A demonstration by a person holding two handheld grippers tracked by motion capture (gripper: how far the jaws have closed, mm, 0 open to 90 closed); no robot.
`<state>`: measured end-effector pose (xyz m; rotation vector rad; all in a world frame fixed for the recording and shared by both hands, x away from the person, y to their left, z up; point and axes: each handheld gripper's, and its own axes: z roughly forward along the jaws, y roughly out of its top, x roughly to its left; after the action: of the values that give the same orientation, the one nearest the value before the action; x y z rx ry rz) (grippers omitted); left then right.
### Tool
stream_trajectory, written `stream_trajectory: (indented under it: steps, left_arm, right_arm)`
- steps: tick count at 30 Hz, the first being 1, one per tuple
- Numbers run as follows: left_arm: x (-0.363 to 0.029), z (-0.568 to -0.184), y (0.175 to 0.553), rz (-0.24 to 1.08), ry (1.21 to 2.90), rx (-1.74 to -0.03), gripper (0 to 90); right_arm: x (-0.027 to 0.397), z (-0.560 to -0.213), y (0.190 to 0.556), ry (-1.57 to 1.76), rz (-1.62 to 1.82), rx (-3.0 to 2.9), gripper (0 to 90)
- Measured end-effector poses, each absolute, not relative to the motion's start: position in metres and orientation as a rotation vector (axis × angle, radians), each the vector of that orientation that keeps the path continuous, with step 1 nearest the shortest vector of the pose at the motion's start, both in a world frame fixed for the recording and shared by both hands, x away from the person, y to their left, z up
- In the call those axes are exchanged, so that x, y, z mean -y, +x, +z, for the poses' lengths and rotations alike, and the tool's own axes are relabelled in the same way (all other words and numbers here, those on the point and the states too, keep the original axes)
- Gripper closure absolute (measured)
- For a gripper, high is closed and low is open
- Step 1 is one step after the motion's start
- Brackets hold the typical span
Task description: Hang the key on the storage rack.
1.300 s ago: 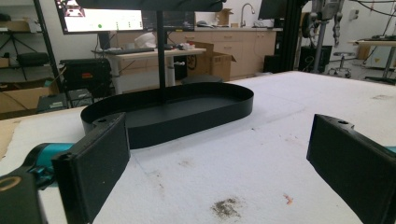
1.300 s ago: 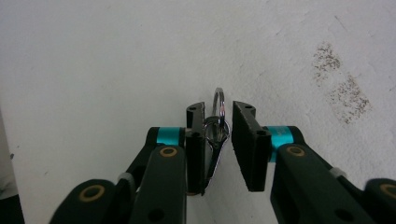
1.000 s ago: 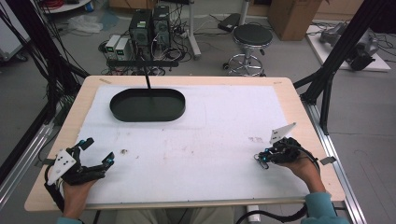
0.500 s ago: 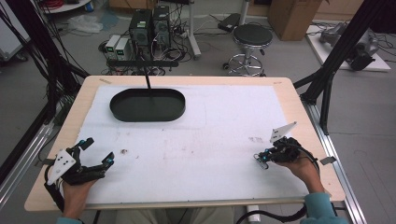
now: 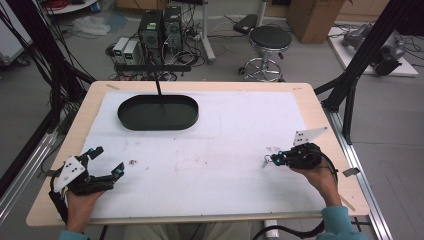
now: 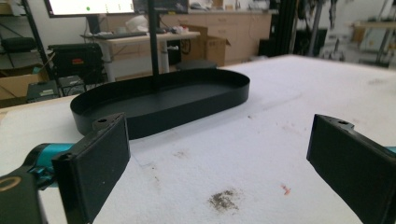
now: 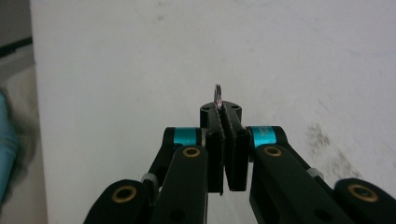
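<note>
- My bench [image 5: 320, 120] carries a white cover sheet [image 5: 240, 130] with a few dark smudges.
- A black oval tray [image 5: 158, 112] sits at the far left of the bench, well apart from both claws.
- My left claw [image 5: 106, 161] rests near the front-left edge, spread wide and released.
- My right claw [image 5: 267, 160], front right, is clenched on a small thin ring-like piece [image 7: 217, 94]; I cannot tell what it is.

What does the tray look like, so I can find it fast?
Look at the white sheet covering the table, far left part, ahead of the open left gripper. The tray is a shallow black oval with a low wall, the one dark thing lying on the sheet.
</note>
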<state>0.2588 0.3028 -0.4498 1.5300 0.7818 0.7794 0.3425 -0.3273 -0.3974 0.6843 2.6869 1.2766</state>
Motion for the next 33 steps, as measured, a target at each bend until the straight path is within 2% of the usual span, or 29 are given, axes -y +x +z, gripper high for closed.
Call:
stream_trajectory:
  steps: [11, 33]
  left_arm:
    - [-0.295, -0.41, 0.279, 0.662, 1.633, -0.685, 6.4]
    - [-0.252, -0.349, 0.331, 0.504, 1.726, -0.5, 6.4]
  right_arm:
    - [0.298, -0.386, 0.35, 0.584, 1.61, -2.542, 89.0]
    - [0.238, -0.349, 0.37, 0.356, 1.876, -2.42, 89.0]
